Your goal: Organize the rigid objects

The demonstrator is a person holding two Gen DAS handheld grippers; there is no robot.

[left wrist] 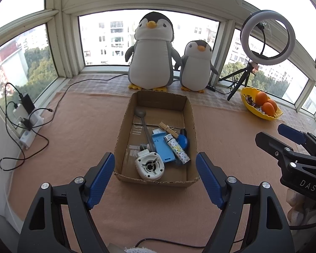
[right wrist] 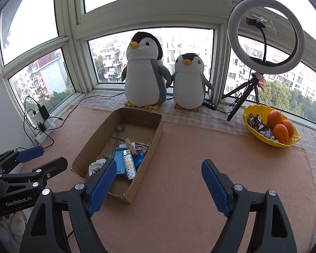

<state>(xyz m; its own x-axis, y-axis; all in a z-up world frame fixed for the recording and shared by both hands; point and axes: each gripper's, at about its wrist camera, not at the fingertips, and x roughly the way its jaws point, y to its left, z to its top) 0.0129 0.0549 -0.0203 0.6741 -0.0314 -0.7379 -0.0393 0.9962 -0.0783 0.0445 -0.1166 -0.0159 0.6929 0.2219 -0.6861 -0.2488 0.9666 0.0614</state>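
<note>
An open cardboard box (left wrist: 124, 126) (right wrist: 155, 139) lies on the peach cloth. It holds a grey spoon (left wrist: 144, 124) (right wrist: 118, 132), a wooden clothespin (left wrist: 168, 129) (right wrist: 131, 146), a blue flat case (left wrist: 163, 147), a patterned lighter (left wrist: 178, 148) (right wrist: 129, 165), a blue round lid (left wrist: 183, 141) and a white round device (left wrist: 149, 166) (right wrist: 95, 166). My left gripper (left wrist: 154, 157) (right wrist: 51, 155) hovers before the box's near end, open and empty. To the right of the box, my right gripper (right wrist: 159, 164) (left wrist: 271, 133) stands open over bare cloth, holding nothing.
Two penguin plush toys (left wrist: 150, 54) (left wrist: 197, 67) stand on the sill behind the box. A ring light on a tripod (right wrist: 265, 33) and a yellow bowl (right wrist: 261, 136) with oranges and sweets sit at the right. A power strip with chargers and cables (left wrist: 27, 122) lies at the left.
</note>
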